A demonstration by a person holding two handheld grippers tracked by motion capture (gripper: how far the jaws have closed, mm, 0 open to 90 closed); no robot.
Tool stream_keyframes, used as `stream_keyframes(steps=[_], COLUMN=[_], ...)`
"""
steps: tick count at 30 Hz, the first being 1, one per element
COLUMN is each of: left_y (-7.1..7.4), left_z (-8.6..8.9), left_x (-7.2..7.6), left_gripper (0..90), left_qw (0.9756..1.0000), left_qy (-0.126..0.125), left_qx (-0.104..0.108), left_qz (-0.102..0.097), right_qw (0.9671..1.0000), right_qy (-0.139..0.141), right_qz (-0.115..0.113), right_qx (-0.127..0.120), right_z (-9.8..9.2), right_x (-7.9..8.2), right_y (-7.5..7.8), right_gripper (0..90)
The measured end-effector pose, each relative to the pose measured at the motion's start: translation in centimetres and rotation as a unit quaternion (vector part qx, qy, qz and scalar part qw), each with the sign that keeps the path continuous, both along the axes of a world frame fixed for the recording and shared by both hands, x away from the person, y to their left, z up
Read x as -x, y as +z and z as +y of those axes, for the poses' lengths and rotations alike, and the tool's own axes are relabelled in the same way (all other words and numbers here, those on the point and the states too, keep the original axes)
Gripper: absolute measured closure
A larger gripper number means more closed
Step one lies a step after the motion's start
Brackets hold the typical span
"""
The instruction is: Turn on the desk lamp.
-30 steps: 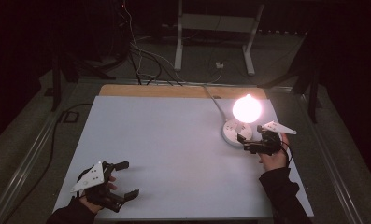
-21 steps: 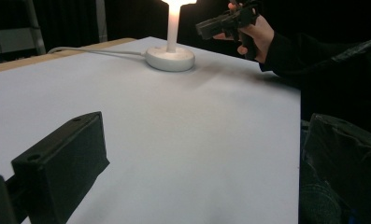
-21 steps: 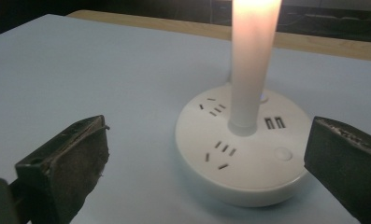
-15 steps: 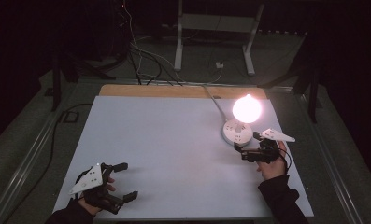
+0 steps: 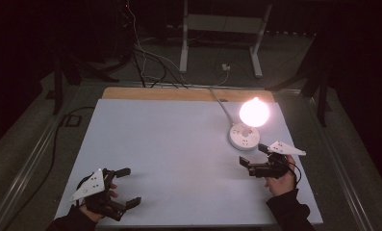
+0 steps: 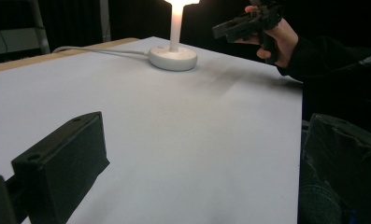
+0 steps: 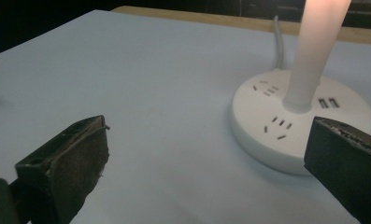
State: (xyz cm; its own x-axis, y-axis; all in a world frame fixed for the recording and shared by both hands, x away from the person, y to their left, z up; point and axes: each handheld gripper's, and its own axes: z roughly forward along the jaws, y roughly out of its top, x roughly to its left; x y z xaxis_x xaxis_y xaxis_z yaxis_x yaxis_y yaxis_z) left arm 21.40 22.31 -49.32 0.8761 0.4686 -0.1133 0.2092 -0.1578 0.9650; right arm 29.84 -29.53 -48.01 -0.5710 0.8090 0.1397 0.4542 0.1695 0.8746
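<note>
A lit lamp with a glowing bulb [image 5: 254,112] stands on a round white socket base [image 5: 244,136] at the table's right. In the right gripper view the base [image 7: 309,122] and its bright stem [image 7: 316,46] are close ahead. My right gripper [image 5: 252,154] is open and empty, a short way in front of the base, apart from it. Its jaws [image 7: 206,135] are spread wide. My left gripper [image 5: 130,186] rests near the front left edge, open and empty, jaws [image 6: 204,135] far apart. The left gripper view also catches the base [image 6: 172,58] and the right gripper [image 6: 248,23].
A white sheet [image 5: 179,144] covers the table, with a wooden strip [image 5: 179,93] along the far edge. The lamp's grey cable [image 5: 222,103] runs off the back. Behind the table are floor cables [image 5: 145,57] and a metal stand [image 5: 222,29]. The surroundings are dark.
My right gripper has drawn back from the lamp base toward the person, staying open. The left gripper has not moved.
</note>
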Motion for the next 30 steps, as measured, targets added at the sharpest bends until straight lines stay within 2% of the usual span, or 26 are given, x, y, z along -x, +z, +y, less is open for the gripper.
stream_keyframes(steps=[7, 16, 30], left_y=[0.0, 0.0, 0.1], left_z=[0.0, 0.0, 0.0], left_x=[0.0, 0.0, 0.1], left_gripper=[0.4, 0.4, 0.4], left_qw=[1.0, 1.0, 1.0], left_qy=[0.0, 0.0, 0.0], left_qx=[-0.001, -0.001, -0.003], left_qz=[-0.002, -0.003, -0.003], right_qw=[0.9997, 0.9989, 0.9982], right_qy=[0.02, 0.041, 0.051], right_qz=[0.012, 0.014, 0.013], right_qx=[0.012, 0.019, 0.03], right_z=[0.2, 0.6, -0.1], right_x=[1.2, 2.6, 4.9], right_y=[-0.6, -1.0, -2.3], right_gripper=[0.0, 0.0, 0.0])
